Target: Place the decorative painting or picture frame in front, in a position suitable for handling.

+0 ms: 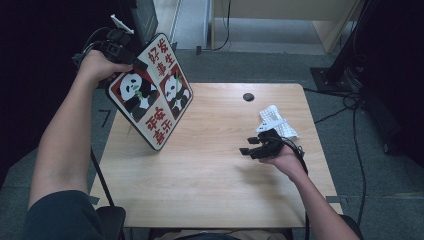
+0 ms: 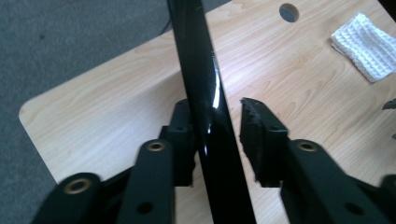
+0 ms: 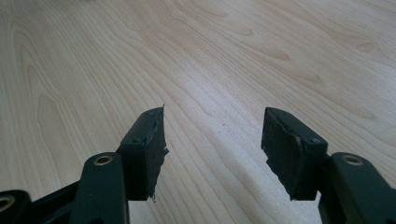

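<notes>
A square board (image 1: pixel 150 95) printed with two pandas and red characters stands tilted over the table's far left, its lowest corner down near the wooden table (image 1: pixel 210 170). My left gripper (image 1: pixel 132 62) is at the board's upper left edge. In the left gripper view the board's glossy black edge (image 2: pixel 201 70) runs up between the jaws of that gripper (image 2: pixel 215 105), which are shut on it: one pad lies flat against it, the other sits right at its side. At the right of the table my right gripper (image 1: pixel 248 146) is open, and bare wood shows between its jaws (image 3: pixel 212 126).
A folded white waffle cloth (image 1: pixel 277 122) lies just behind the right gripper, and shows at the far right (image 2: pixel 366 46) in the left gripper view. A round cable hole (image 1: pixel 248 96) sits near the table's far edge. Cables and a stand base lie on the grey floor at the right.
</notes>
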Tool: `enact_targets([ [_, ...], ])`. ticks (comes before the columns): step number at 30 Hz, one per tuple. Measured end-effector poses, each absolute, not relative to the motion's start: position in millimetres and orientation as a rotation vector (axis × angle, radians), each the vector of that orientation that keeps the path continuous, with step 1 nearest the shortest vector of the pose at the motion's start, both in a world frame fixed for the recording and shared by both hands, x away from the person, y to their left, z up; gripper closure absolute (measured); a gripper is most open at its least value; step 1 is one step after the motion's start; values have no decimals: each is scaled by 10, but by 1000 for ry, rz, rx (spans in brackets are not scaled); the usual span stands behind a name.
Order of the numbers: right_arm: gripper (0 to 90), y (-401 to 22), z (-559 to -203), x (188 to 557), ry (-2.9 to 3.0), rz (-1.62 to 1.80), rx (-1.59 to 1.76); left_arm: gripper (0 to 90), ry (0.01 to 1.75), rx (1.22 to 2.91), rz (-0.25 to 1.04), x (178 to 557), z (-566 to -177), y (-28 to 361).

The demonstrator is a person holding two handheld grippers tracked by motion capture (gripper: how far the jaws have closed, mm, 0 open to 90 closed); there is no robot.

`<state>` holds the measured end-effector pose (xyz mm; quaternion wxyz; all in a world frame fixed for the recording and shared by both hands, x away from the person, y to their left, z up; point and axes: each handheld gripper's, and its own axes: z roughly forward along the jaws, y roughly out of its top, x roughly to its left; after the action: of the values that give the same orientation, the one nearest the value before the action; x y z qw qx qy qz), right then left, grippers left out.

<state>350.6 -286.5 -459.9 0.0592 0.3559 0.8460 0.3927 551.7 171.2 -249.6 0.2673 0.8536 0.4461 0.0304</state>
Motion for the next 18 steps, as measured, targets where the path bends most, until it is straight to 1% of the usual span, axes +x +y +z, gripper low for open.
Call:
enact_targets([
  [2,404,-2873,-4603,3507,2562,1185,1078,756,1210,2319,72,5536,-2506,1694],
  [5,406,-2891,-4612,3518,2556,1184,1090,772,1262,2311,28,5560,-2490,1695],
  [11,416,-2944,-4613,3551,2529,1190,1104,797,1318,2301,0,5531,-2441,1620],
  [16,419,-2993,-4609,3583,2500,1192,1125,810,1315,2317,1,5474,-2382,1516],
  [18,419,-3014,-4593,3575,2487,1195,1128,808,1282,2353,14,5404,-2343,1423],
])
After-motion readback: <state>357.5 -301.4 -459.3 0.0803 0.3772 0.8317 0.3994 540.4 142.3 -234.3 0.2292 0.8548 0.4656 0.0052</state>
